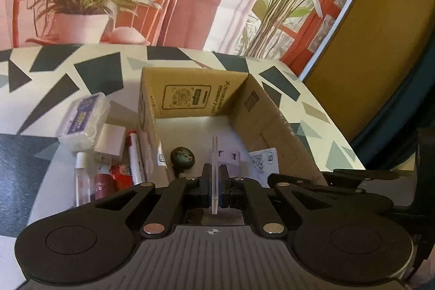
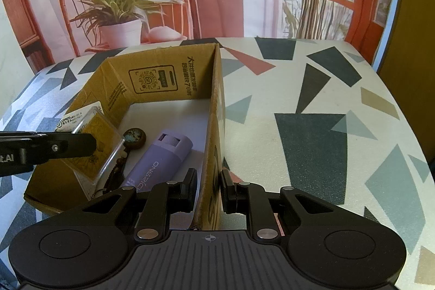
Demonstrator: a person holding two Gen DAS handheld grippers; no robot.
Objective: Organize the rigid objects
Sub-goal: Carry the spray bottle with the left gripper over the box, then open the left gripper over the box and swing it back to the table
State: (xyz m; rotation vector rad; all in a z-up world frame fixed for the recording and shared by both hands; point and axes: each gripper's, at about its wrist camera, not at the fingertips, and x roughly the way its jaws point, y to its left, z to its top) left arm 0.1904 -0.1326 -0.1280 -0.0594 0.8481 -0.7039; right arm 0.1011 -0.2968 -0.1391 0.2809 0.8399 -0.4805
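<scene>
Left wrist view: my left gripper (image 1: pixel 214 178) clamps the clear card case (image 1: pixel 214 173) edge-on above the cardboard box (image 1: pixel 190 97); my right gripper (image 2: pixel 208 186) straddles the box's right wall, fingers apart.

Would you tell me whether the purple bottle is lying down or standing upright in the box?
Lying down: the purple bottle rests on its side on the floor of the cardboard box.

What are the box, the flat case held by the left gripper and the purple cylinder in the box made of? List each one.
Box: corrugated cardboard, matte brown, printed in black, with a raw edge along the top.
Flat case in the left gripper: probably clear hard plastic or acrylic; glossy see-through rim around a yellow insert.
Purple cylinder: looks like smooth matte plastic; even lilac surface, ribbed cap.
</scene>
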